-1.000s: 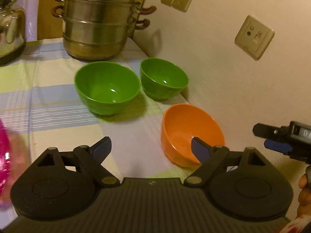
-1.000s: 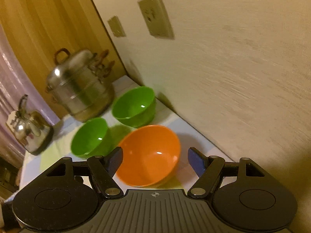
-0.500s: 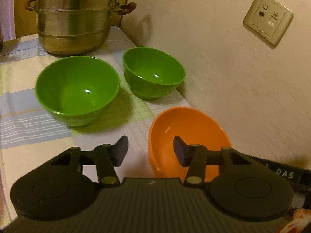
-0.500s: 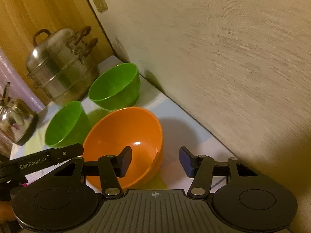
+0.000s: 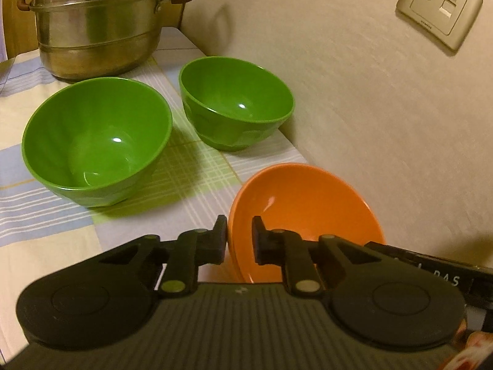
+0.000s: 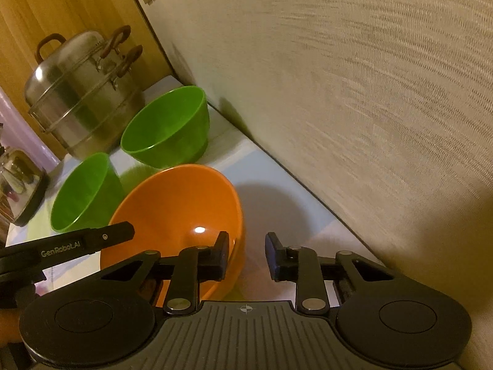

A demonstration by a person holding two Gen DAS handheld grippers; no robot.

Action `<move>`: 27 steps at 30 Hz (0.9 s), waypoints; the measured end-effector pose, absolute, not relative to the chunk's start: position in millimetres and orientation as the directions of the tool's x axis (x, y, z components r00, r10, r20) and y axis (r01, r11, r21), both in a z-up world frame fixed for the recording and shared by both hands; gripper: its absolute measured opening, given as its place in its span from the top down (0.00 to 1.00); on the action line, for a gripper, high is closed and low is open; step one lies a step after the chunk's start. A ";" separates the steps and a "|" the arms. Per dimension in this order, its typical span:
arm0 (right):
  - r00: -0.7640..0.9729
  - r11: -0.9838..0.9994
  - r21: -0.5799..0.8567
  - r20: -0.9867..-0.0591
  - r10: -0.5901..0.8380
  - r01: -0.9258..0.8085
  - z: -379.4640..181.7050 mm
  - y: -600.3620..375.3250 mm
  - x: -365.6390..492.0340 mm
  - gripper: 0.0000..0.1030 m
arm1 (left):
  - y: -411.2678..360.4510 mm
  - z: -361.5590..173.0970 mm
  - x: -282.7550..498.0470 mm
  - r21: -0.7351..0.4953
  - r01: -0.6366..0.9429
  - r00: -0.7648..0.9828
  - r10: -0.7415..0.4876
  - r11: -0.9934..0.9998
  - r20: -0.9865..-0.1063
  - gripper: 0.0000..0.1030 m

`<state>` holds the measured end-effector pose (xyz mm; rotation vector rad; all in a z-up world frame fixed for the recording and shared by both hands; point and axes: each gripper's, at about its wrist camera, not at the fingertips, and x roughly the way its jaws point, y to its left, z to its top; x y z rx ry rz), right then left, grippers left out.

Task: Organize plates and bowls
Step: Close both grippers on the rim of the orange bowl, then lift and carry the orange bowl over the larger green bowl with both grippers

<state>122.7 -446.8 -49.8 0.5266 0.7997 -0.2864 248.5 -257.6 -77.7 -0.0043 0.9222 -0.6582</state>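
An orange bowl [image 5: 308,203] stands on the checked tablecloth [image 5: 37,222] close to the wall. My left gripper [image 5: 239,240] is closing on the bowl's left rim, one finger outside and one inside, and the pads look pressed on the wall of the bowl. In the right wrist view my right gripper [image 6: 246,254] straddles the opposite rim of the orange bowl [image 6: 178,209]. Its jaws are closing, with a gap still showing between the outer finger [image 6: 274,256] and the bowl. Two green bowls [image 5: 98,141] [image 5: 237,101] stand empty behind.
A steel steamer pot [image 5: 98,24] stands at the back of the table, and a kettle [image 6: 18,185] sits at the far left. The wall [image 5: 369,92] with a socket plate [image 5: 439,3] runs right beside the orange bowl.
Both grippers have come down and in onto the orange bowl from either side. Their jaws have narrowed from wide open, and the left ones now clasp the rim.
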 end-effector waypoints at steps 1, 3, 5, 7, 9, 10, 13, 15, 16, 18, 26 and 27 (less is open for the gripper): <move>0.668 0.836 0.338 -0.743 -0.046 0.433 -50.1 -446.9 123.0 0.77 | -257.8 -78.2 248.5 -0.269 0.525 0.426 -0.524 0.807 -0.738 0.90; 0.668 0.839 0.339 -0.743 -0.039 0.425 -50.0 -446.2 124.0 0.81 | -258.0 -79.0 248.7 -0.261 0.528 0.425 -0.518 0.808 -0.742 0.92; 0.668 0.841 0.340 -0.743 -0.033 0.420 -49.5 -444.9 125.8 0.85 | -258.7 -79.0 248.3 -0.249 0.535 0.425 -0.512 0.807 -0.746 0.94; 0.665 0.845 0.335 -0.746 -0.033 0.418 -48.9 -442.5 128.2 0.89 | -258.5 -79.2 249.2 -0.250 0.534 0.423 -0.511 0.808 -0.748 0.94; 0.659 0.847 0.322 -0.751 -0.045 0.424 -48.2 -440.2 131.0 0.89 | -258.2 -79.0 249.8 -0.249 0.532 0.421 -0.508 0.810 -0.751 0.95; 0.657 0.847 0.319 -0.752 -0.048 0.426 -48.2 -439.6 131.5 0.90 | -258.4 -78.5 249.2 -0.246 0.533 0.421 -0.505 0.810 -0.753 0.96; 0.651 0.845 0.310 -0.757 -0.057 0.435 -47.5 -438.7 131.7 0.91 | -258.4 -76.9 246.1 -0.240 0.536 0.420 -0.502 0.810 -0.756 0.96; 0.649 0.845 0.307 -0.758 -0.061 0.438 -46.6 -437.7 130.6 0.92 | -256.5 -76.3 244.9 -0.245 0.532 0.421 -0.504 0.811 -0.754 0.96; 0.650 0.844 0.309 -0.757 -0.061 0.439 -46.1 -437.2 129.9 0.92 | -254.9 -75.6 244.1 -0.247 0.529 0.422 -0.505 0.812 -0.753 0.96; 0.653 0.842 0.315 -0.756 -0.057 0.439 -44.3 -436.2 128.7 0.92 | -252.0 -73.5 242.4 -0.249 0.527 0.423 -0.506 0.812 -0.752 0.96; 0.665 0.858 0.308 -0.745 -0.051 0.411 -28.7 -422.1 128.6 0.92 | -233.9 -58.4 239.2 -0.252 0.510 0.443 -0.503 0.822 -0.742 0.96; 0.668 0.860 0.308 -0.743 -0.050 0.407 -26.0 -419.7 128.5 0.92 | -231.1 -56.1 239.4 -0.253 0.507 0.446 -0.502 0.824 -0.741 0.96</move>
